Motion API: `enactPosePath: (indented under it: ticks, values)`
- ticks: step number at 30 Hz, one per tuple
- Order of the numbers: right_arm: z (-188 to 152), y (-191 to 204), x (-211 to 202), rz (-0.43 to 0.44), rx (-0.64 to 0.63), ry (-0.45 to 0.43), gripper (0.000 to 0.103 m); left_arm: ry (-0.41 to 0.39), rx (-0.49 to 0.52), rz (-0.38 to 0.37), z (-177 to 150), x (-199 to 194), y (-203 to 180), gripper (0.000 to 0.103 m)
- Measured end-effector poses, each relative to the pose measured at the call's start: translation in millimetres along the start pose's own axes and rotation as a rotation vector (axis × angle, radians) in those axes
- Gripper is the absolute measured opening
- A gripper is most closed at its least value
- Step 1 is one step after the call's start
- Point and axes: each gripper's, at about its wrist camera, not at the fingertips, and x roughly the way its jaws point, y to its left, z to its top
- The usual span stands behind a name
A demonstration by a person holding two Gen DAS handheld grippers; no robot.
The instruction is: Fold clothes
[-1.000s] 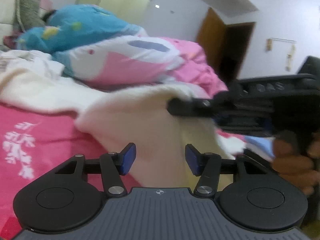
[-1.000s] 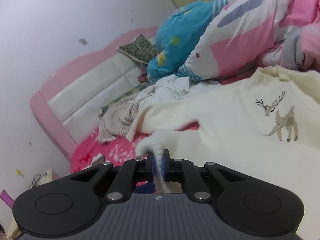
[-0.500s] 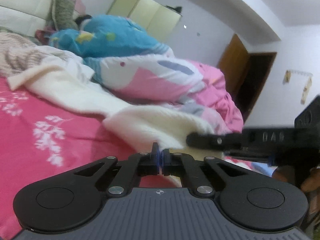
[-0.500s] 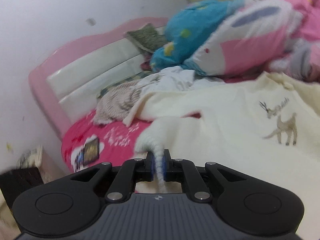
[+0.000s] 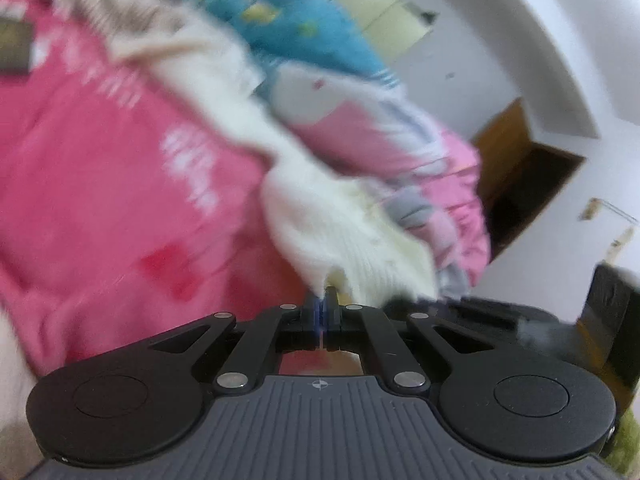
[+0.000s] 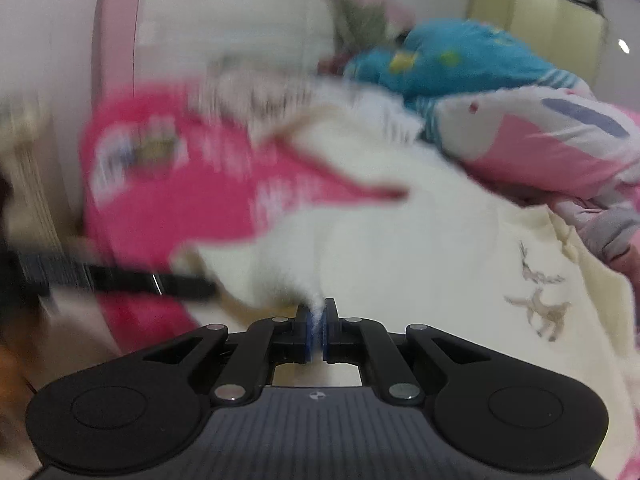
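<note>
A cream sweater with a deer print [image 6: 536, 308] lies on the pink bed sheet [image 6: 180, 184]. My right gripper [image 6: 317, 320] is shut on a bunched edge of the sweater [image 6: 360, 248]. My left gripper [image 5: 322, 307] is shut on another edge of the cream sweater [image 5: 344, 232], which hangs up from the sheet [image 5: 100, 184]. The left gripper's fingers [image 6: 132, 280] show at the left of the right wrist view. The right gripper [image 5: 472, 312] shows at the right of the left wrist view. Both views are motion-blurred.
A blue and pink quilt pile [image 6: 520, 112] lies beyond the sweater. Other crumpled clothes [image 6: 256, 92] lie near the pink headboard [image 6: 224, 36]. A dark flat object [image 5: 16, 48] rests on the sheet. A brown door [image 5: 516, 184] stands behind.
My left gripper closed on the sweater edge a second ago and has since lifted and swung. My right gripper stayed shut on the sweater and swung left; both views now blur.
</note>
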Motion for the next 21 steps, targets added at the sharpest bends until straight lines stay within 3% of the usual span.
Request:
enactPosePath:
  ticks: [4, 6, 11, 14, 19, 21]
  values:
    - [-18.8, 26.5, 13.6, -0.085, -0.137, 0.045, 0.006, 0.058, -0.003, -0.002, -2.8, 5.7, 12.2, 0.0]
    - [-22.0, 28.5, 3.0, -0.094, -0.12, 0.028, 0.009, 0.07, 0.013, -0.024, -0.7, 0.8, 14.3, 0.0]
    - [-39.8, 6.2, -42.0, -0.073, 0.081, -0.018, 0.018, 0.067, 0.045, -0.072, 7.5, -19.1, 18.7, 0.004]
    - [-57.1, -14.9, -65.7, -0.092, 0.225, -0.027, 0.018, 0.068, 0.156, -0.043, 10.2, -12.3, 3.5, 0.013]
    - [-85.1, -45.8, -93.6, -0.125, 0.457, -0.044, 0.018, 0.078, 0.375, 0.017, 10.8, 2.7, -25.7, 0.016]
    - [-82.5, -46.2, -98.8, -0.116, 0.45, -0.08, 0.018, 0.093, 0.512, 0.038, -0.5, 5.3, -38.0, 0.019]
